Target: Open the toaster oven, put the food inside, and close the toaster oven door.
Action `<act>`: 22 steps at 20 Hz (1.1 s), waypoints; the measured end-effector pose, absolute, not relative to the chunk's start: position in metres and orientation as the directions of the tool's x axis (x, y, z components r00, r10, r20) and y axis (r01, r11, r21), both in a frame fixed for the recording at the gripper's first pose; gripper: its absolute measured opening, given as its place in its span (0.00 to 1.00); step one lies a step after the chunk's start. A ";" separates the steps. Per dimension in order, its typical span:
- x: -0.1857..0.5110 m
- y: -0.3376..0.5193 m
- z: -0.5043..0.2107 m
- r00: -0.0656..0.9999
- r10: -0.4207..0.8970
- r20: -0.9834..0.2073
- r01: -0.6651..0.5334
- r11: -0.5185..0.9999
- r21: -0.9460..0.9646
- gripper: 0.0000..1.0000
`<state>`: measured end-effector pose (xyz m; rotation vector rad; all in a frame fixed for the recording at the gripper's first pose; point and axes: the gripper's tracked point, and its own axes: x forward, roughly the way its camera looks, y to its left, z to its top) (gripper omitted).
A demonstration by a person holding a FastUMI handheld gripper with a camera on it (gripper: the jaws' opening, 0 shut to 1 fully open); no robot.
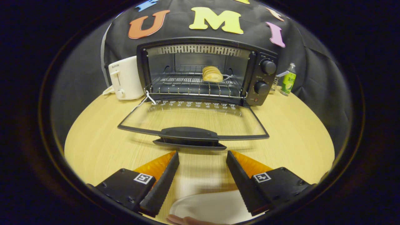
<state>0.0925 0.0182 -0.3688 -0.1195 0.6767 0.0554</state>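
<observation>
A: Step in hand?

B: Closing, by the look of it. Toaster oven (206,72) open, door (192,120) folded flat over the wooden table (97,137), food (212,74) already on the wire rack (193,86) inside. Only the shutting left to do.

A: State of the gripper (202,157)?

B: Spread wide, nothing held. Fingers apart with bare table between them, tips just short of the door's handle (189,135).

A: Handle relative to the tips?

B: At twelve o'clock, just ahead, roughly centred on the gap. Food further along the same line, nudged toward one o'clock, well beyond the door and deep in the cavity.

A: Next move?

B: Probably forward and low, to get under or around the handle, then an upward arc about the hinge until the glass meets the frame. Grip on the handle optional; a push from beneath may do as well.

A: Anything else nearby?

B: White toaster (125,78) at ten o'clock beside the oven, green bottle (288,79) at two o'clock, both clear of the door's swing. White plate (215,207) right beneath the fingers, a hand (184,220) at its near rim.
</observation>
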 end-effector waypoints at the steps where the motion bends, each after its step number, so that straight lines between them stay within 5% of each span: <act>1: 0.092 0.018 -0.369 0.780 0.006 -0.626 -0.091 0.991 -0.103 1.00; 22: 0.099 0.021 -0.369 0.786 0.035 -0.617 -0.087 0.995 -0.055 1.00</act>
